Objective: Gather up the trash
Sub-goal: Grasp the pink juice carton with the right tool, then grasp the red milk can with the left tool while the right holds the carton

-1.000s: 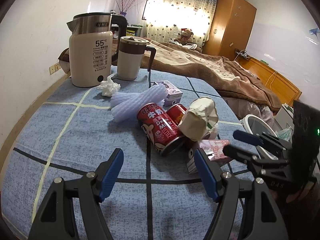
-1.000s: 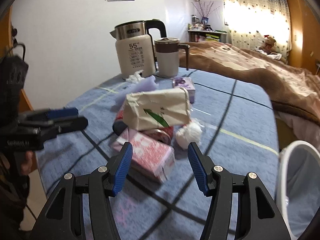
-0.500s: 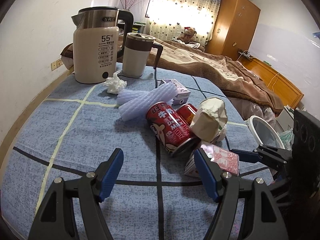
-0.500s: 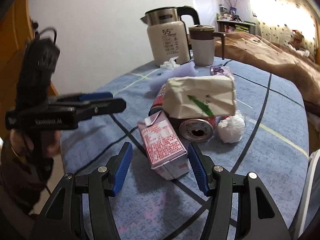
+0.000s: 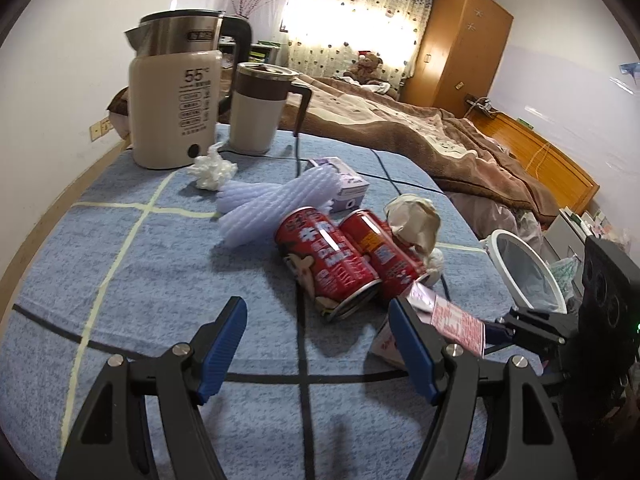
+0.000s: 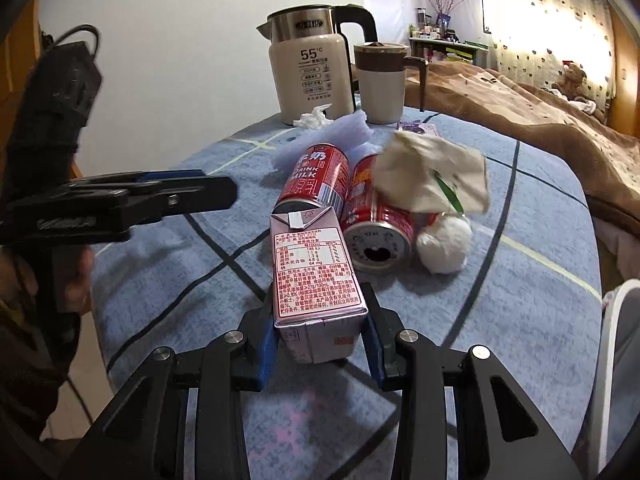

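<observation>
Right wrist view: my right fingers (image 6: 320, 344), spread a moment ago, now clench the milk carton (image 6: 314, 280); my left fingers (image 5: 316, 352) stay released. First trash secured.

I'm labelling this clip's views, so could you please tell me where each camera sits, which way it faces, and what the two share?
Left wrist: sits on the left gripper, looks across the table toward the kettle and window; its own open blue fingers show, with the right gripper at the right.
Right wrist: sits on the right gripper, faces the kettle; its fingers clamp the milk carton, the left gripper at the left.
Shared: kettle, mug, two red cans, carton.
</observation>
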`<move>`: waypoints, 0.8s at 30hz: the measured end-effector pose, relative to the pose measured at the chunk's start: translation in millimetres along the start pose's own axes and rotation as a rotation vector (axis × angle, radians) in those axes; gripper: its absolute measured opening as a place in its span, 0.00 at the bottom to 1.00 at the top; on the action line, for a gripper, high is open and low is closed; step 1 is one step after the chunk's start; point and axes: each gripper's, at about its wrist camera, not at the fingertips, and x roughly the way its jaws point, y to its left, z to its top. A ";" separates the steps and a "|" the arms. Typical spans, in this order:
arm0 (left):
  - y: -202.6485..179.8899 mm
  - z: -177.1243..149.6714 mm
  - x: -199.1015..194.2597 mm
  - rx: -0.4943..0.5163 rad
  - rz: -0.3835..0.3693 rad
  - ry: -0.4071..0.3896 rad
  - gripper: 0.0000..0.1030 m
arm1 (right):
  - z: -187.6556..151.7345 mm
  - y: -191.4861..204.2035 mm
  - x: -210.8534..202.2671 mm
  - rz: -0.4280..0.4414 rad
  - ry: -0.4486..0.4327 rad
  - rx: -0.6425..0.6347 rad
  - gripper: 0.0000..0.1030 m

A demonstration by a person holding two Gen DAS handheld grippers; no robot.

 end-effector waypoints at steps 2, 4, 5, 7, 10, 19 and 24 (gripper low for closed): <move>-5.8 2.7 4.3 0.014 -0.015 0.007 0.73 | -5.4 -3.1 -4.2 -0.008 0.008 0.002 0.36; -12.4 5.3 7.3 0.033 -0.027 0.007 0.75 | -10.2 -7.2 -7.8 -0.018 0.009 0.014 0.36; -15.5 7.0 10.5 0.039 -0.031 0.009 0.76 | -11.9 -9.4 -8.9 -0.029 0.011 0.022 0.36; -17.4 10.4 16.7 0.032 -0.041 0.008 0.76 | -17.7 -18.1 -14.6 -0.063 0.006 0.056 0.36; -17.4 15.5 32.3 0.001 -0.014 0.035 0.76 | -23.2 -29.0 -22.9 -0.090 -0.010 0.108 0.36; -14.9 23.8 64.3 -0.038 0.103 0.064 0.76 | -28.1 -36.0 -30.0 -0.120 -0.030 0.148 0.36; -5.8 21.8 73.2 -0.089 0.088 0.078 0.76 | -28.9 -36.3 -29.2 -0.118 -0.036 0.152 0.36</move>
